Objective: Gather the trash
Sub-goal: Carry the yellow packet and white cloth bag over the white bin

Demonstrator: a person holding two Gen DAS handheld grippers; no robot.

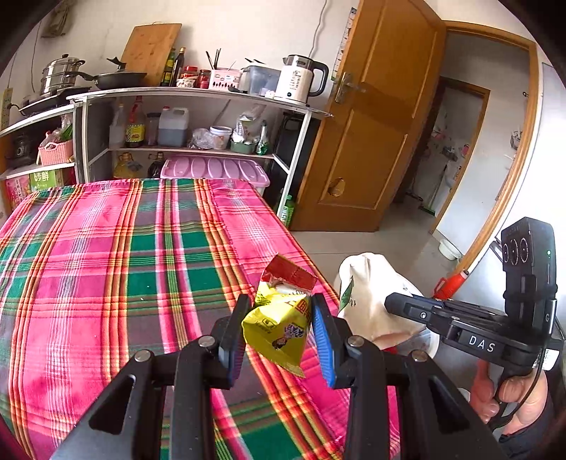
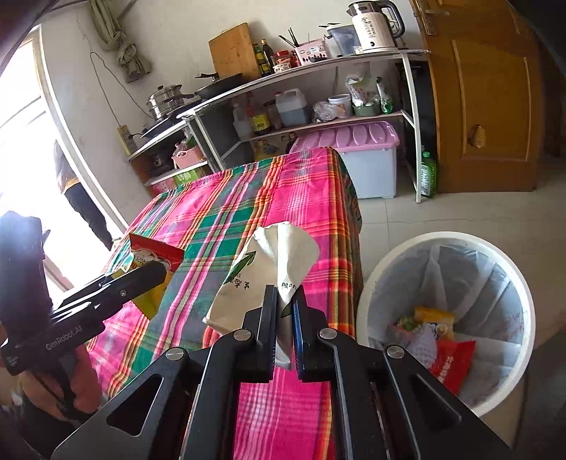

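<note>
Already the right gripper, pinching the white tissue pack above the plaid tablecloth, sits nearer the lined trash bin down to its right than the left gripper, which clamps the yellow wrapper.

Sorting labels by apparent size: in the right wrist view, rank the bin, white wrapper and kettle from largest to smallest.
1. Bin
2. White wrapper, though nearness to the camera enlarges it
3. Kettle
</note>
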